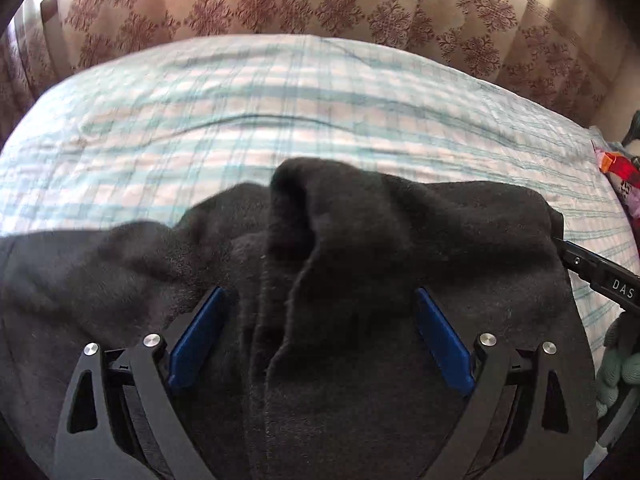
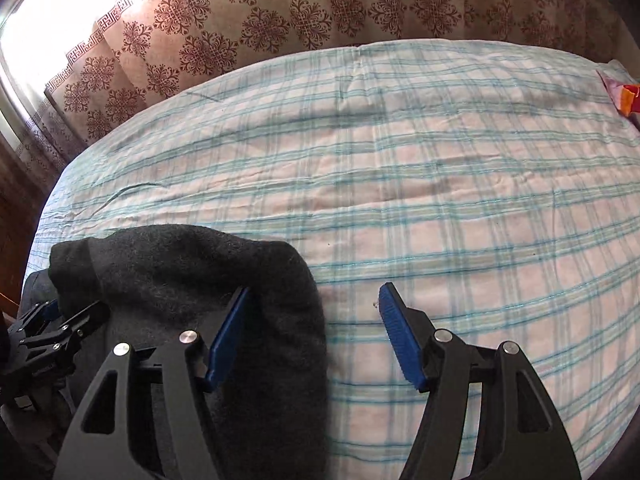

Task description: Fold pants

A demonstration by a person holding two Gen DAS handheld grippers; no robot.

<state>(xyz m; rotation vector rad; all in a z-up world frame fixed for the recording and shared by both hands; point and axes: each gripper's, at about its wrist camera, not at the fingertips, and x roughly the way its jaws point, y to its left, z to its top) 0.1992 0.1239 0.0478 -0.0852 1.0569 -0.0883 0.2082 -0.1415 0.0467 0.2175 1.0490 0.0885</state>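
Black fleece pants (image 1: pixel 340 280) lie bunched and partly folded on the plaid bed sheet (image 1: pixel 240 112). My left gripper (image 1: pixel 320 300) is open, its blue pads spread over the pants with a raised fold between them. My right gripper (image 2: pixel 314 300) is open at the pants' right edge (image 2: pixel 192 280); its left pad rests over the fabric, its right pad over bare sheet (image 2: pixel 440 184). The right gripper's finger shows at the right of the left wrist view (image 1: pixel 600 276); the left gripper shows at the left of the right wrist view (image 2: pixel 44 340).
A patterned brown curtain (image 1: pixel 320 0) hangs behind the bed. Colourful cloth items (image 1: pixel 620 176) lie at the bed's right side, also seen in the right wrist view (image 2: pixel 628 100). Bright window light comes from the far left (image 2: pixel 48 20).
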